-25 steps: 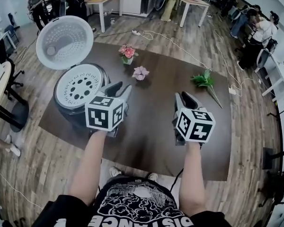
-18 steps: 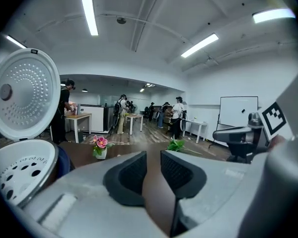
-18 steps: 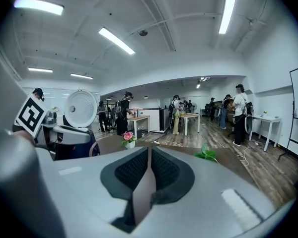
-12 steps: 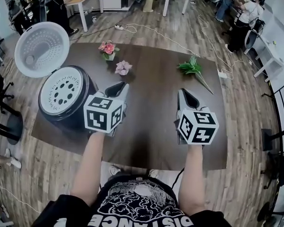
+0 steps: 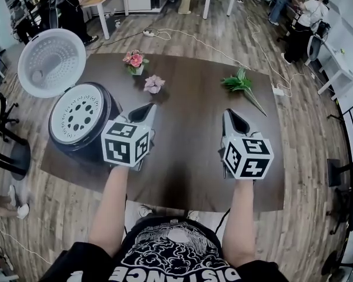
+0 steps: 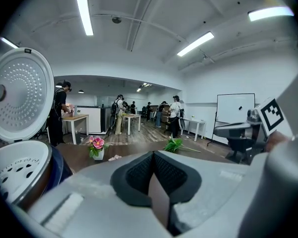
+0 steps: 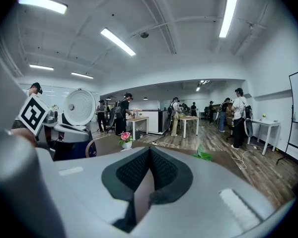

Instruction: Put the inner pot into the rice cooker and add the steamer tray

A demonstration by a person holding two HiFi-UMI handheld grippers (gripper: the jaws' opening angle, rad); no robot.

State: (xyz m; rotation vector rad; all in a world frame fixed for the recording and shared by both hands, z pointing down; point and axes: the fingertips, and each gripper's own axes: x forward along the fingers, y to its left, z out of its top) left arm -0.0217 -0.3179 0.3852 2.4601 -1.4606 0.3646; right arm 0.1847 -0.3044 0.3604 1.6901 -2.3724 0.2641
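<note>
Both bare forearms reach forward side by side, the left forearm (image 5: 112, 198) and the right forearm (image 5: 240, 216) roughly parallel. The left gripper (image 5: 146, 108) points ahead and slightly down. Its jaws have just closed, pad against pad, with nothing between them. The right gripper (image 5: 229, 114) is held likewise, jaws pressed together and empty. The wrists seem straight, though the marker cubes hide them.
</note>
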